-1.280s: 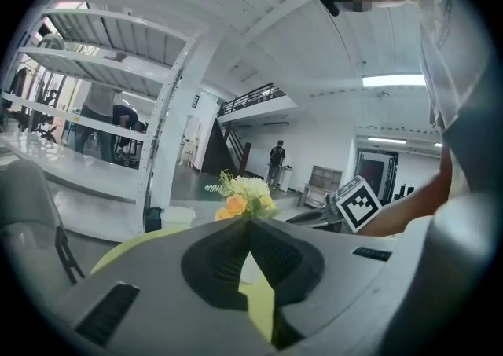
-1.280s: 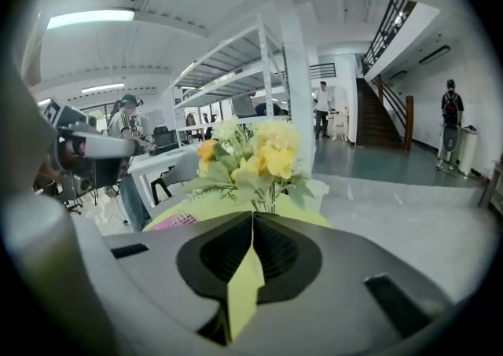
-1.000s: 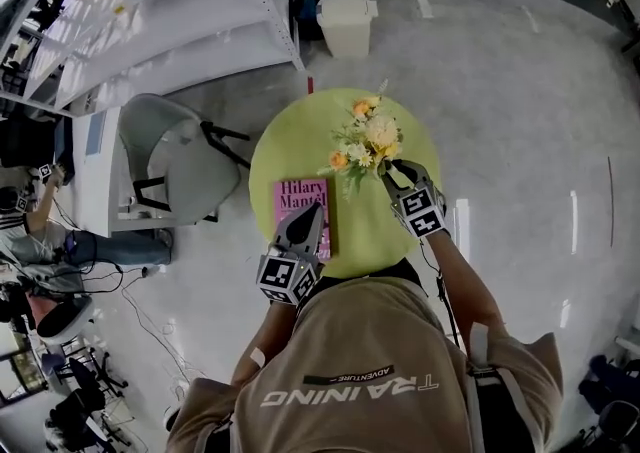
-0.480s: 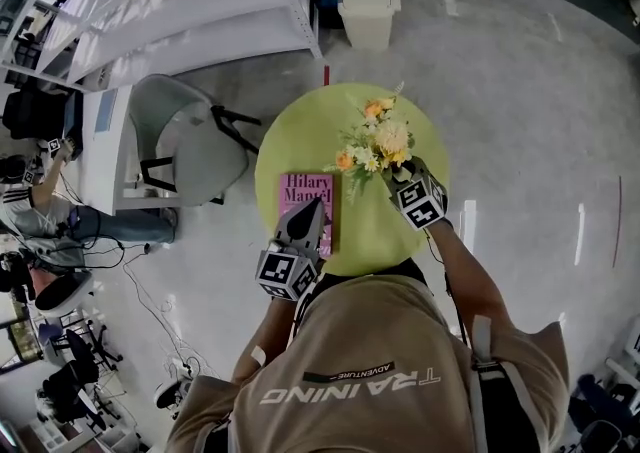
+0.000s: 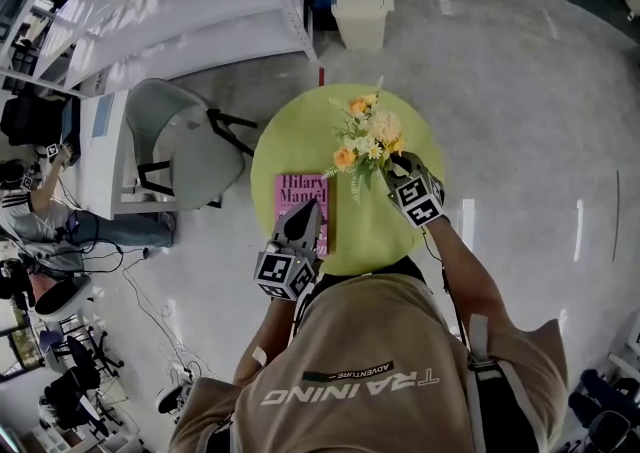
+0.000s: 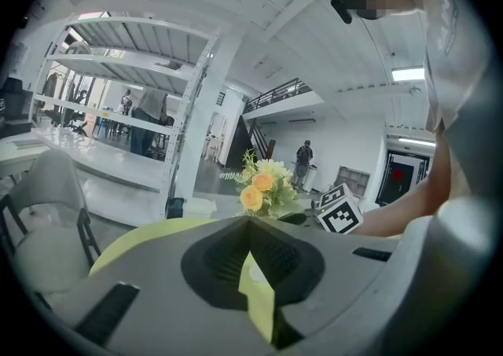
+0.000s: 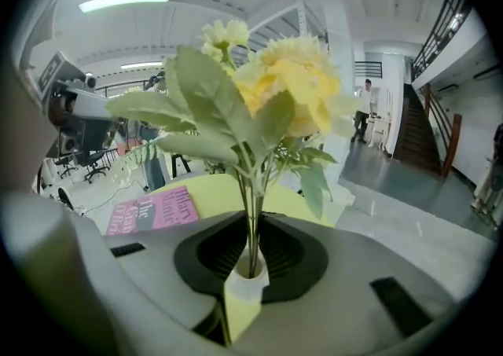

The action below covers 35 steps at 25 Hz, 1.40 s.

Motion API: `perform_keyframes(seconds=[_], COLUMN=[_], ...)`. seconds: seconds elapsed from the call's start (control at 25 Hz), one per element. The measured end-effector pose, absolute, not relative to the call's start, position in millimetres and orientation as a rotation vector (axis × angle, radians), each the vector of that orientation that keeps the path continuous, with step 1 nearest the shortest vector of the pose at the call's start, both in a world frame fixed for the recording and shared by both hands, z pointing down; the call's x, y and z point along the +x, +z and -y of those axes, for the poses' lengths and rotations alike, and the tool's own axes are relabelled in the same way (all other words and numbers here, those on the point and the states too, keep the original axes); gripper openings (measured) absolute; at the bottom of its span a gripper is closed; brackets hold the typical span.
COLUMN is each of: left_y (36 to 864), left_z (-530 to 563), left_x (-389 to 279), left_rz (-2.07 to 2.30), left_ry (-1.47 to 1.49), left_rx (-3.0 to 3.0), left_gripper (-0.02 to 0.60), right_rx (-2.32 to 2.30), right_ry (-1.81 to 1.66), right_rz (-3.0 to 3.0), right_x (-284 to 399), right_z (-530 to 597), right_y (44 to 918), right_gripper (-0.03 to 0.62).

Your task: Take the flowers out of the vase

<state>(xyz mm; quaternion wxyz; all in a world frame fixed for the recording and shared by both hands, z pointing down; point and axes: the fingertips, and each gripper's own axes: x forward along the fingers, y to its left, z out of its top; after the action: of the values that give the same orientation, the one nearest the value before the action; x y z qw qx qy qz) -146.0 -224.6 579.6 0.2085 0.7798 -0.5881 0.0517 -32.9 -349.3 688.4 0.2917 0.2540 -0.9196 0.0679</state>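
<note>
The right tongs (image 7: 253, 229) are closing, and they are clamping onto the white neck of the vase (image 7: 248, 282), with the thin green stems (image 7: 253, 205) rising out of it between the pads, so the vase is being grasped here, not the stems. The left tongs (image 6: 250, 229) are hanging a little apart with nothing in them, pointing over the pink book (image 5: 296, 191), well apart from the bouquet. The flowers (image 5: 365, 136) are sitting in the vase on the far right part of the round yellow-green surface (image 5: 375, 231), just beyond the right tongs. Now the danger, as I'm reading it: a grip this low is giving the right hand the vase only, so any lift from here is taking vase and flowers up together. A squeeze on a narrow, smooth neck could also be letting it twist and tip. The stems are bunching tightly in the rim, so a pull from the left could be dragging the vase along or stripping leaves unless the right hand is bracing firmly. The vase body is hiding everywhere: blooms and the right gripper are covering it from above, the left gripper's own bulk is blocking it, and only the rim is showing up close. So I'm not able to tell whether its base is resting on the surface.
</note>
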Motion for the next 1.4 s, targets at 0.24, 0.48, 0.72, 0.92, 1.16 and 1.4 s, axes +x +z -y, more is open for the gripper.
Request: perform_keyframes(seconds=[0.24,0.48,0.72,0.92,1.16,1.4], left_y=[578,571,567,567,560,562], left_z=[219,213,197,186,180,166], left_x=[-140,-133,-133,-140,-154,-178], left_rz=[1.616,1.591,1.571,1.563,1.578,1.601], left_ry=[0.135,0.128,0.117,0.091,0.065,0.060], left_rx=[2.185,2.232,2.243,2.250,2.261,2.251], left_gripper=[0.002,0.002,0.002,0.002,0.002,0.002], right_rx=[0.736,0.787,0.857,0.907,0.901,0.884], right_ry=[0.207,0.146,0.079,0.087,0.166,0.335], right_rz=[2.533,2.620,2.649,2.656,2.617,2.531], right_x=[-33,-34,-35,-35,-34,-39], right_z=[349,348,342,326,298,261], right_y=[658,622,573,543,554,603], right_gripper=[0.040,0.040,0.035,0.034,0.034,0.034])
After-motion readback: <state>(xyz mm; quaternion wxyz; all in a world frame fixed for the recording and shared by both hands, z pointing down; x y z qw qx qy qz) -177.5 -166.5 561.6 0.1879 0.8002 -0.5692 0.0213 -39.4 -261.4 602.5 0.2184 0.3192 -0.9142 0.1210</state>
